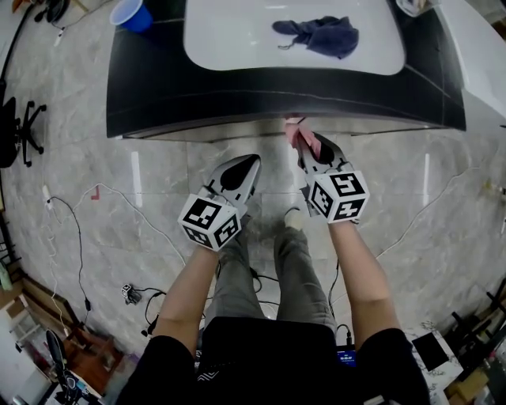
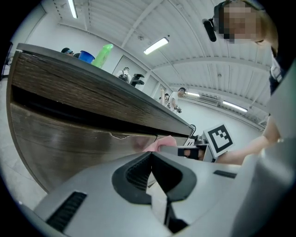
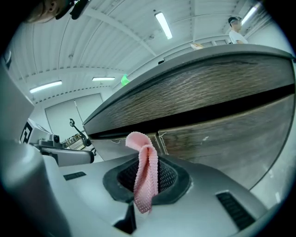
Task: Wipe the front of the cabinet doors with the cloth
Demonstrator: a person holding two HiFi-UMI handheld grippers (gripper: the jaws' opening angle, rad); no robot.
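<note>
In the right gripper view a pink knitted cloth (image 3: 144, 173) stands up between the jaws, and my right gripper (image 3: 145, 162) is shut on it. Its folded top is close to the wood-grain cabinet doors (image 3: 222, 139), near the seam between two doors. In the head view the right gripper (image 1: 304, 146) holds the pink cloth (image 1: 303, 136) just under the counter's edge. My left gripper (image 1: 243, 168) hangs to its left, further back from the cabinet, jaws shut with nothing between them. The left gripper view shows those jaws (image 2: 155, 169) meeting below the door (image 2: 69, 148), with the pink cloth (image 2: 159, 144) beyond.
The dark countertop (image 1: 158, 87) overhangs the doors and carries a white basin (image 1: 237, 39), a dark blue cloth (image 1: 320, 33) and a blue cup (image 1: 130, 14). A green bottle (image 2: 102, 54) stands on it. Cables (image 1: 79, 237) lie on the marble floor; a chair (image 1: 20, 130) is left.
</note>
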